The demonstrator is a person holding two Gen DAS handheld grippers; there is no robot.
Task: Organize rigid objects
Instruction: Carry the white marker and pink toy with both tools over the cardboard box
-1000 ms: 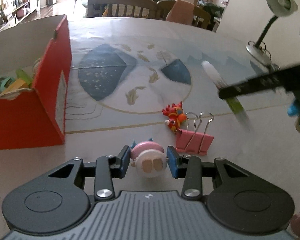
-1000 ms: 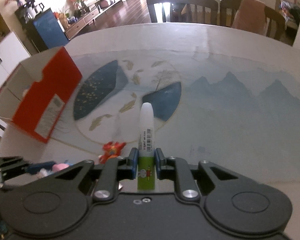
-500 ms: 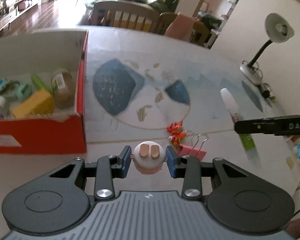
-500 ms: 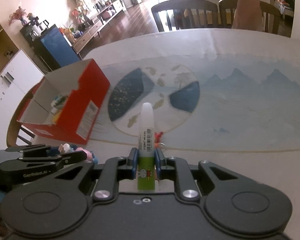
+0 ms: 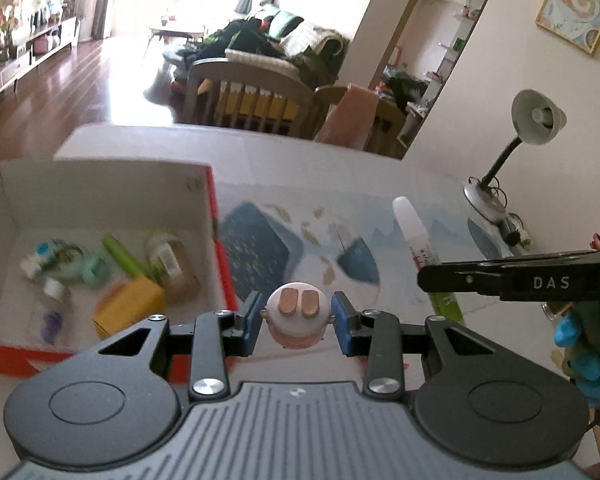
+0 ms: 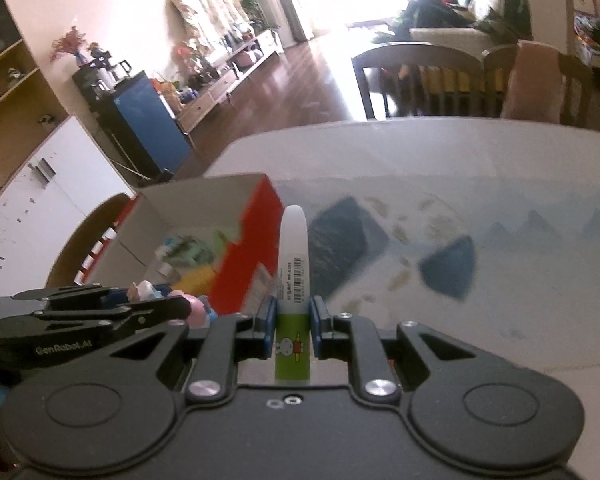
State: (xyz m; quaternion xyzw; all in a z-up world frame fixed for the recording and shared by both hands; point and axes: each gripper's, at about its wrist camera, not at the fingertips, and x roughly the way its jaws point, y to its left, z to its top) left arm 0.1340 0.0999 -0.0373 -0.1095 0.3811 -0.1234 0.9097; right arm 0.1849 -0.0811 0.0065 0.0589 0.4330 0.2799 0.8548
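Change since earlier frames: both grippers have risen off the table and swung toward the red box (image 5: pixel 220 240); the box interior, edge-on before, now shows in full; binder clip and red toy out of view.
Left gripper (image 5: pixel 296 314): jaws closed on the small pink-and-white figurine (image 5: pixel 298 314), blue pads touching both its sides; held in the air just beside the box's right wall.
Right gripper (image 6: pixel 293 330): jaws clamped on the green-and-white glue pen (image 6: pixel 294 280) at its green lower part; white tip points forward, over the box's near corner in the right wrist view.
Glue pen, left wrist view (image 5: pixel 414 240): seen to the right of the figurine, above the table (image 5: pixel 340 184).
Box position: near the table's left edge, open top.
Box contents: yellow block (image 5: pixel 130 306), green stick (image 5: pixel 122 256), brownish jar (image 5: pixel 172 264), teal pieces (image 5: pixel 88 268); all blurred, details unclear.
Desk lamp (image 5: pixel 536 120): at the table's far right edge, by the wall.
Table cover: blue-and-white printed mat (image 6: pixel 500 248).
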